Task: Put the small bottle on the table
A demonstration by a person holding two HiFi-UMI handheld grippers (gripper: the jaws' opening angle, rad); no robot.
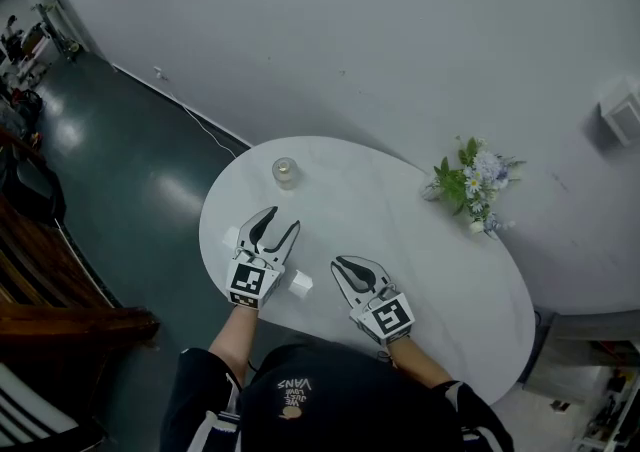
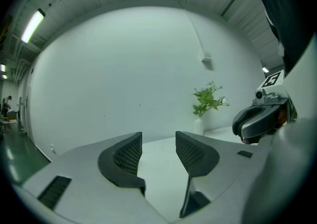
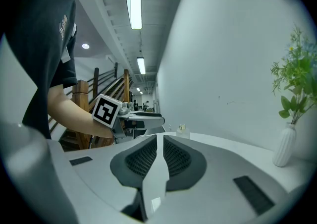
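We hold both grippers low over the near edge of the worktop [image 1: 400, 230]. The left gripper [image 1: 280, 221] has its fingers spread, the right gripper [image 1: 342, 264] has them pressed together. The small bottle [image 1: 285, 172] stands on the worktop at 12 o'clock from the left gripper. Our dark shirt [image 1: 293, 385] reads "VANS".

On the counter [image 1: 400, 240], the small bottle [image 1: 285, 172] stands far left and the vase of flowers [image 1: 465, 185] far right. Nearer, the left tongs [image 1: 283, 220] and right tongs [image 1: 341, 263] sit side by side, with a small block [image 1: 300, 283] between them.
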